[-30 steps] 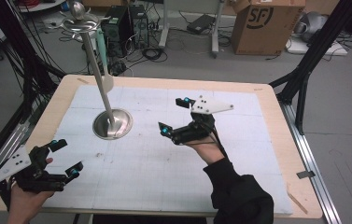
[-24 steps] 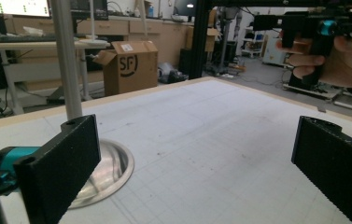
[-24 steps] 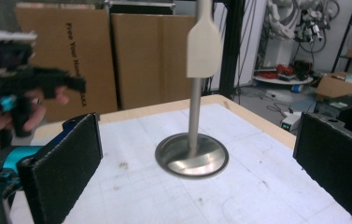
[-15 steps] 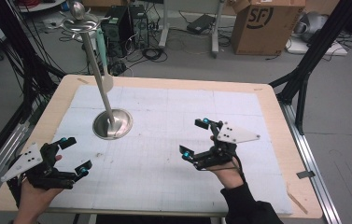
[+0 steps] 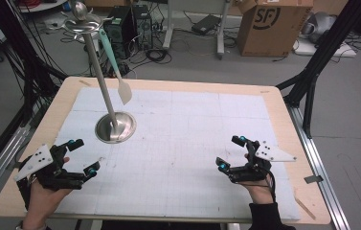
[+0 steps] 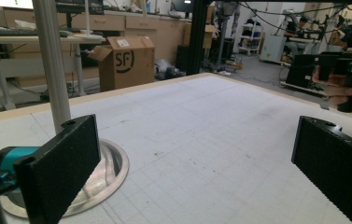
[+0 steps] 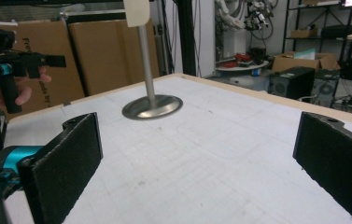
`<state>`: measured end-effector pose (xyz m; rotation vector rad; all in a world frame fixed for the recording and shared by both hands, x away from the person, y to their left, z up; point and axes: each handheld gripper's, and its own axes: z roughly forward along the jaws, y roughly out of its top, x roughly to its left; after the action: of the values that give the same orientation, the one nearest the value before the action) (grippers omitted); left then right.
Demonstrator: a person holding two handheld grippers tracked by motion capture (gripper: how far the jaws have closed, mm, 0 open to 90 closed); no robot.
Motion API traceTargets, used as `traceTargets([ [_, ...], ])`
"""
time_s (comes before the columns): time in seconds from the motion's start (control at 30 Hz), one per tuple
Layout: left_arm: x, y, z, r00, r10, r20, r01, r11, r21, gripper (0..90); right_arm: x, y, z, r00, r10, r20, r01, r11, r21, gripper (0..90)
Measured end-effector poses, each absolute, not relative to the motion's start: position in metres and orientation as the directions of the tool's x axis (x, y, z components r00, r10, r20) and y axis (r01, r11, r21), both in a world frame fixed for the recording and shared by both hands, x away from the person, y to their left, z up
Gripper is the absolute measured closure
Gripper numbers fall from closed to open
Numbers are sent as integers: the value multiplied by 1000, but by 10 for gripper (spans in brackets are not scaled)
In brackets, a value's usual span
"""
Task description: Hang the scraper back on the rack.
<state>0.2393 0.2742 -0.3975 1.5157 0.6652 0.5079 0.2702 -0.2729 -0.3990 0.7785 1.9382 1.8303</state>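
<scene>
Here I see the table [image 5: 283,120], its white gridded mat [image 5: 187,139] bare in the middle. Toward the far left corner stands a metal stand [image 5: 115,127], round base on the mat, with a teal-handled spatula [image 5: 116,72] hanging from its top ring beside the pole. My left gripper [image 5: 83,158] sits near the left front edge, jaws wide apart, nothing between them. My right gripper [image 5: 231,153] at front right is likewise spread and empty.
</scene>
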Motion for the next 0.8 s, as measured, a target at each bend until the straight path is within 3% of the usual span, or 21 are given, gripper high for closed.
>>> traceTargets([
  [0.27,244,278,-403,724,685,-84,101,15,995,17,266,-291,-415,-794,593,131,202,54,978,4],
  [0.8,248,298,-410,701,705,-108,109,44,993,17,259,-334,-436,-735,652,185,248,5,969,4],
])
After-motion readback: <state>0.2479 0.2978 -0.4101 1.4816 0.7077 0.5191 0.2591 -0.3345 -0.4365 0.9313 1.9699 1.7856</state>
